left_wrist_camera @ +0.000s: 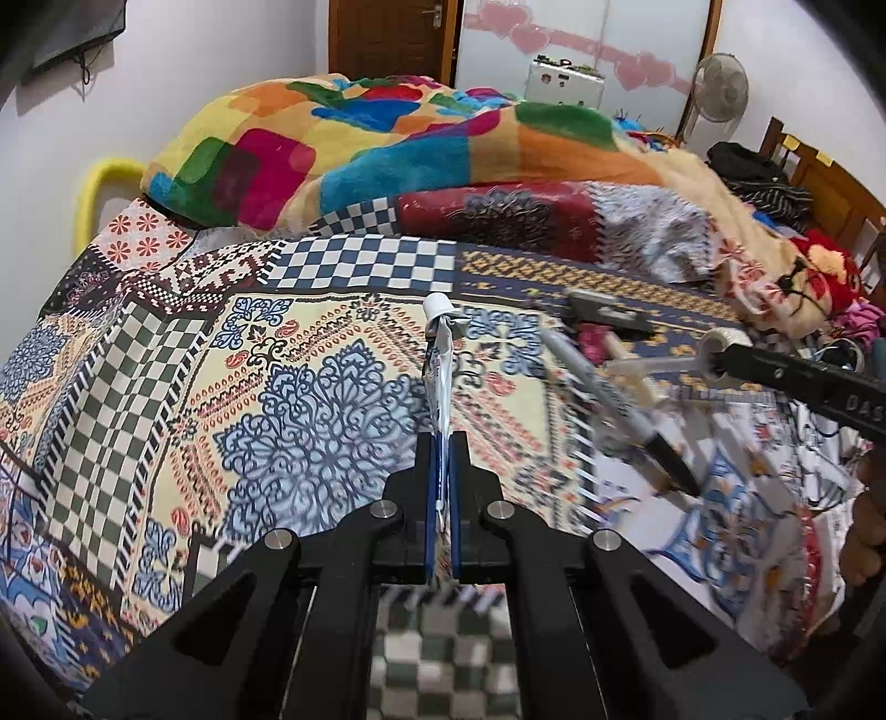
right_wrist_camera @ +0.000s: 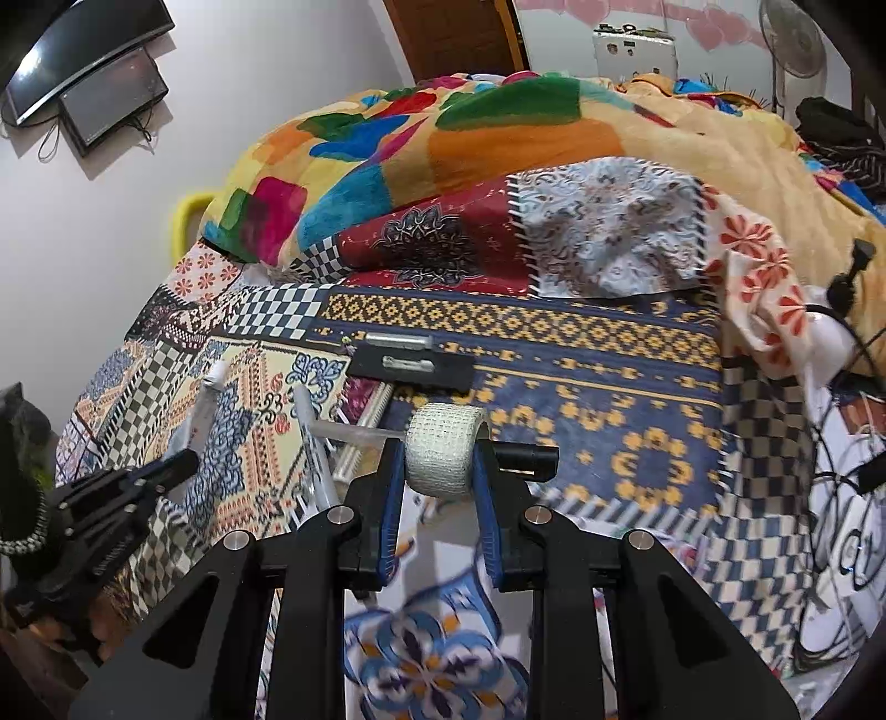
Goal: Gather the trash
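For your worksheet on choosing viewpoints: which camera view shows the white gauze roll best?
The right wrist view: the gauze roll sits large and sharp between the right gripper jaws. The left wrist view shows it small, at the right edge.

A home bedroom: ahead of the fingers lies a bed [left_wrist_camera: 332, 343] under a patchwork sheet with a heaped bright blanket [right_wrist_camera: 443, 149], and beyond stand a wooden door [left_wrist_camera: 387, 39], a fan [left_wrist_camera: 720, 88] and a wall-mounted screen [right_wrist_camera: 83, 61].

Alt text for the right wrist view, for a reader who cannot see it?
The right tool is shut on a white bandage roll above a patchwork bedsheet. A marker and a black tray lie beyond; the left tool enters at left.
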